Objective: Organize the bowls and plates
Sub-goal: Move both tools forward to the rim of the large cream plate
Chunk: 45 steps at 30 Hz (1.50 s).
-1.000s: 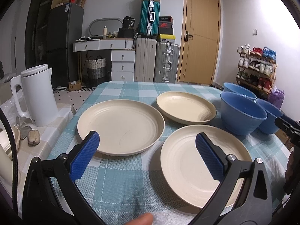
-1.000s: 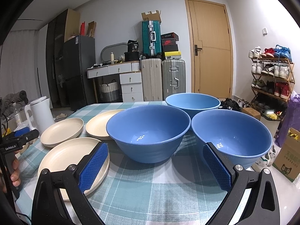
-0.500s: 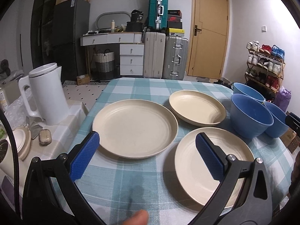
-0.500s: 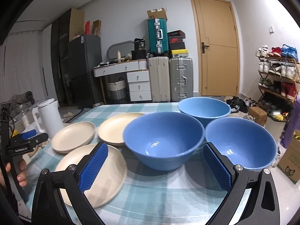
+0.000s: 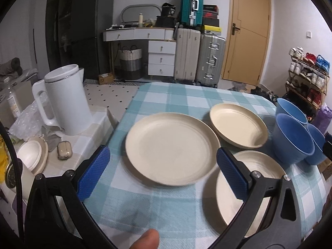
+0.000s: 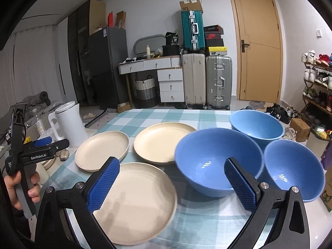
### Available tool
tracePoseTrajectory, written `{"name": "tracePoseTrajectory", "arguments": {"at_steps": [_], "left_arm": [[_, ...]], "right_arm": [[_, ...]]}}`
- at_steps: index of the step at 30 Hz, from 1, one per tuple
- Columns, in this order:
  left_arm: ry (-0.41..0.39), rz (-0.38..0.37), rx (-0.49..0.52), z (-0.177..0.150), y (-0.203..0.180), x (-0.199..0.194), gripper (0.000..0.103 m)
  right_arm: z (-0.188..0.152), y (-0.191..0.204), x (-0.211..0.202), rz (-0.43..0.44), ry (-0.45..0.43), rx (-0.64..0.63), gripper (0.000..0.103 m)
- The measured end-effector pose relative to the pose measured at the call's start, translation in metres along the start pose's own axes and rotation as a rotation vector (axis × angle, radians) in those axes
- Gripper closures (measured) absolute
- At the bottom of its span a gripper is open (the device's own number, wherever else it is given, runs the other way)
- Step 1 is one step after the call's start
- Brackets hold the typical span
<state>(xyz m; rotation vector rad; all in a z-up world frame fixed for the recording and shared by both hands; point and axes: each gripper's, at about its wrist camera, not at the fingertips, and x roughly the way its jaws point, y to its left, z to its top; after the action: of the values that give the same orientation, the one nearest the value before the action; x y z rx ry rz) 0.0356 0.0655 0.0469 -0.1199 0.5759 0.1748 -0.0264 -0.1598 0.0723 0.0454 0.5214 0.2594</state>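
Note:
Three cream plates and three blue bowls sit on a blue checked tablecloth (image 5: 186, 103). In the left wrist view the left plate (image 5: 172, 151) lies ahead between my open fingers, the far plate (image 5: 238, 124) is behind it, and the near plate (image 5: 267, 166) is partly hidden by my right finger. My left gripper (image 5: 161, 172) is open and empty above the table's front. In the right wrist view my right gripper (image 6: 170, 182) is open and empty, above the near plate (image 6: 134, 197) and the middle bowl (image 6: 215, 159). The far bowl (image 6: 257, 124) and right bowl (image 6: 292, 168) stand beside it.
A white kettle (image 5: 64, 99) stands on a low side table left of the dining table, with a small dish (image 5: 31, 157) and a case beside it. A hand (image 6: 20, 186) holds the left gripper at the left. Suitcases (image 5: 199, 56), a door and a shoe rack (image 5: 307, 76) lie beyond.
Both grippers have drawn back and risen, so the plates and bowls look smaller and lower. The left view has swung left; the right view now shows the near plate under it. Both stay open.

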Motion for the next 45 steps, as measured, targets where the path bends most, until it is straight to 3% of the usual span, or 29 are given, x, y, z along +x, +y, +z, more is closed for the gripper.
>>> {"name": "tracePoseTrajectory", "arguments": {"at_steps": [11,25,30,33,40,45], "left_arm": [[0.056,0.043,-0.012,0.026,0.016,0.04,0.001],[0.174,0.04,-0.061,0.006,0.043,0.098,0.001],[0.229,0.032,-0.073,-0.007,0.054,0.113,0.001],[0.265,0.032,-0.076,-0.016,0.061,0.117,0.001],[0.303,0.023,-0.108,-0.034,0.071,0.123,0.002],[0.313,0.017,-0.132,-0.037,0.073,0.124,0.01]], "right_arm": [[0.026,0.034,0.045,0.034,0.07,-0.019,0.0],[0.039,0.083,0.121,0.089,0.187,-0.059,0.001],[0.034,0.093,0.149,0.109,0.242,-0.065,0.007],[0.031,0.095,0.165,0.121,0.276,-0.06,0.016],[0.021,0.101,0.201,0.145,0.344,-0.039,0.02],[0.014,0.104,0.218,0.149,0.384,-0.031,0.024]]}}
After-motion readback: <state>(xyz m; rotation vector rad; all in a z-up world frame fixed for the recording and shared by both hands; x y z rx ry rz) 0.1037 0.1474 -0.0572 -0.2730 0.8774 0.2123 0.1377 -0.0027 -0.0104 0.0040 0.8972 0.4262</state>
